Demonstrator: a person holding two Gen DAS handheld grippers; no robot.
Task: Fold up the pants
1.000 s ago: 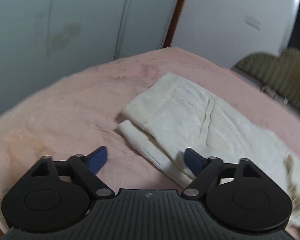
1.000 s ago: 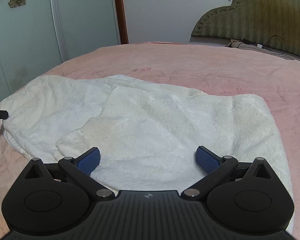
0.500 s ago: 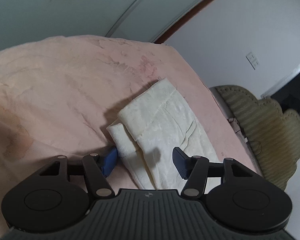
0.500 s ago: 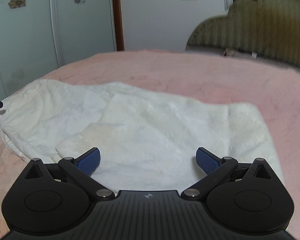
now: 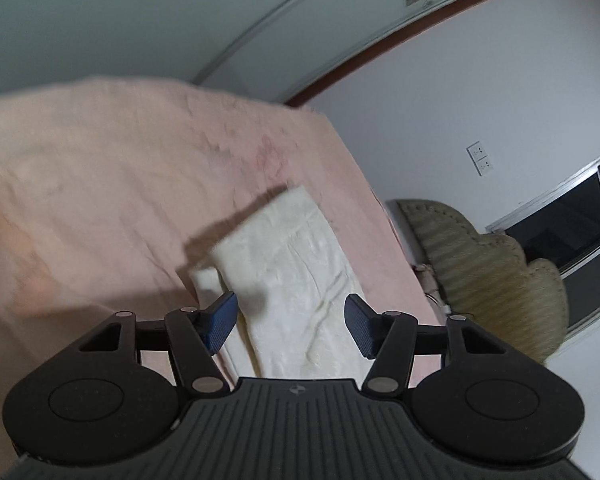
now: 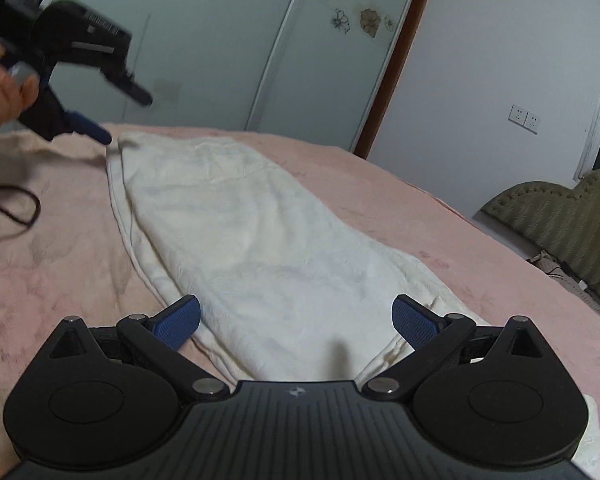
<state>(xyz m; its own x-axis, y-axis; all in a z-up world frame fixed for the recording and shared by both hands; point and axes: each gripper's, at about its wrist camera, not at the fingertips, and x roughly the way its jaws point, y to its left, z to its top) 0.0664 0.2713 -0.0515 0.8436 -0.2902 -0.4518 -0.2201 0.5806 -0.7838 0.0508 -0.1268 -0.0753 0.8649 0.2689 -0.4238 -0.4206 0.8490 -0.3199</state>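
Note:
Cream-white pants [image 6: 260,240] lie folded lengthwise on the pink bed cover [image 6: 60,280], running from near me to the far left. My right gripper [image 6: 298,320] hovers open over their near end, its blue pads wide apart with cloth below them. In the right wrist view a hand holds my left gripper [image 6: 124,118] rolled on its side at the pants' far end, its lower blue fingertip [image 6: 96,133] beside the cloth's corner. In the left wrist view the left gripper [image 5: 290,324] has its jaws partly apart above the pants [image 5: 292,264], and neither pad presses on them.
A black cable [image 6: 16,208] loops on the bed at the left. Pale sliding wardrobe doors [image 6: 220,60] stand behind the bed. An olive padded headboard [image 6: 560,232] is at the right, with a wall socket [image 6: 524,118] above it.
The left gripper's jaws narrowed and it rolled, closing in on the pants' end. The right gripper swung sideways and rolled, so the pants now run lengthwise and the left gripper is in its view.

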